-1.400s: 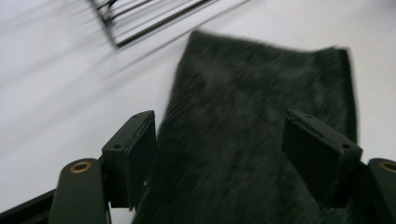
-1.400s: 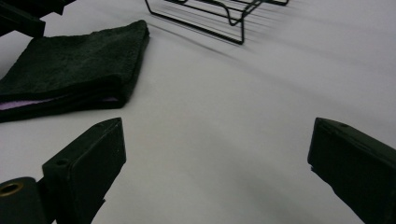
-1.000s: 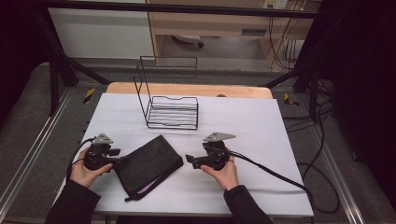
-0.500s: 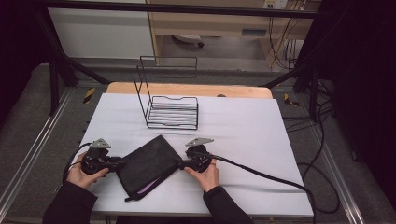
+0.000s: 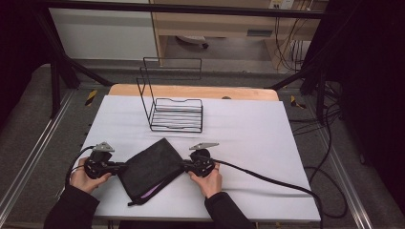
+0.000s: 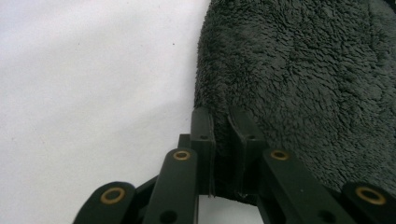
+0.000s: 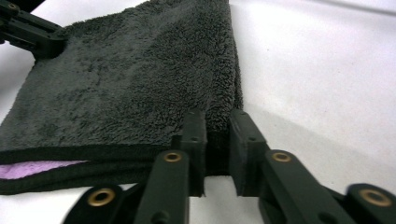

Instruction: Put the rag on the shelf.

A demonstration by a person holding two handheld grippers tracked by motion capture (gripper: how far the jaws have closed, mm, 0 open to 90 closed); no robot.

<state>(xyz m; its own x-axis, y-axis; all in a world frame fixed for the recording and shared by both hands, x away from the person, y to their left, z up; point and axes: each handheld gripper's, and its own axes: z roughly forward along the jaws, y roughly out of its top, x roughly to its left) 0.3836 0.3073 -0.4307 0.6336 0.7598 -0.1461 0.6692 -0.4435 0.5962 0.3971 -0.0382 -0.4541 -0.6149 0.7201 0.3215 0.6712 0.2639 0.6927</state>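
a person works a folded dark grey fleecy towel (image 5: 149, 168) at the near edge of a white table (image 5: 248, 129). the left gripper (image 6: 223, 140) and right gripper (image 7: 217, 140) each clench an opposite corner between their jaws, apparently to lift it flat and taut.

Bright tabletop, dark surroundings, soft blur
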